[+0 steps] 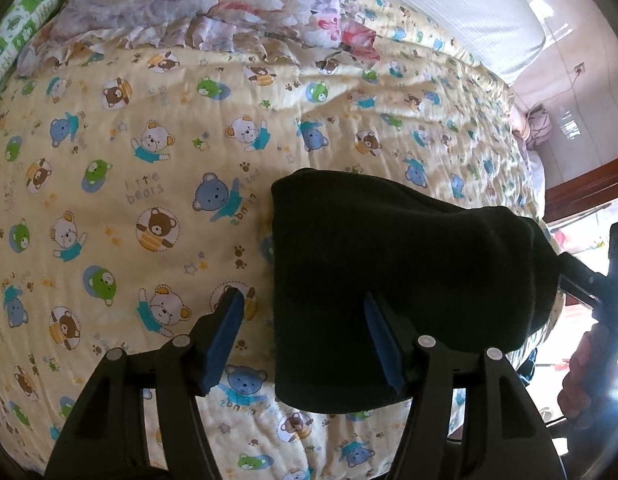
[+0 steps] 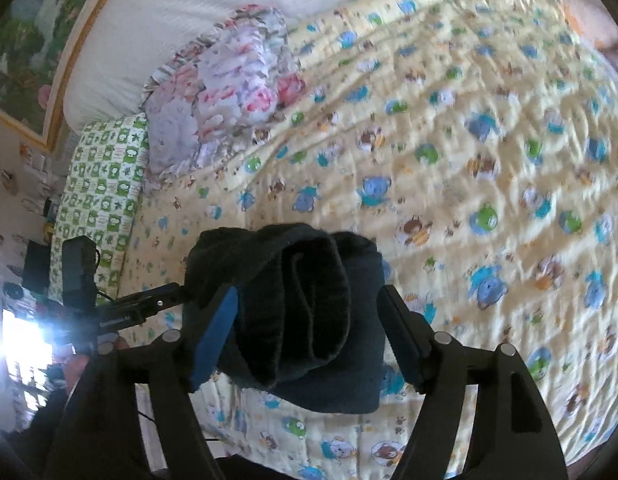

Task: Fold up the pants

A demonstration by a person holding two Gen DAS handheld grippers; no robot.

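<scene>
The black pants (image 1: pixel 389 280) lie folded into a thick bundle on the yellow bear-print quilt (image 1: pixel 149 160). My left gripper (image 1: pixel 305 312) is open; its right finger rests against the bundle's near edge and its left finger is over bare quilt. In the right wrist view the pants (image 2: pixel 301 320) show their layered folded end. My right gripper (image 2: pixel 309 308) is open with its jaws on either side of that end. The right gripper also shows at the far side of the bundle in the left wrist view (image 1: pixel 581 284). The left gripper shows at the left in the right wrist view (image 2: pixel 149 300).
A floral pillow (image 1: pixel 213 4) and a green checked pillow (image 2: pixel 105 184) lie at the head of the bed. A white padded headboard (image 2: pixel 197 28) stands behind. A wooden bed frame (image 1: pixel 581 188) borders the quilt's edge. A bright window (image 2: pixel 21 344) glares at one side.
</scene>
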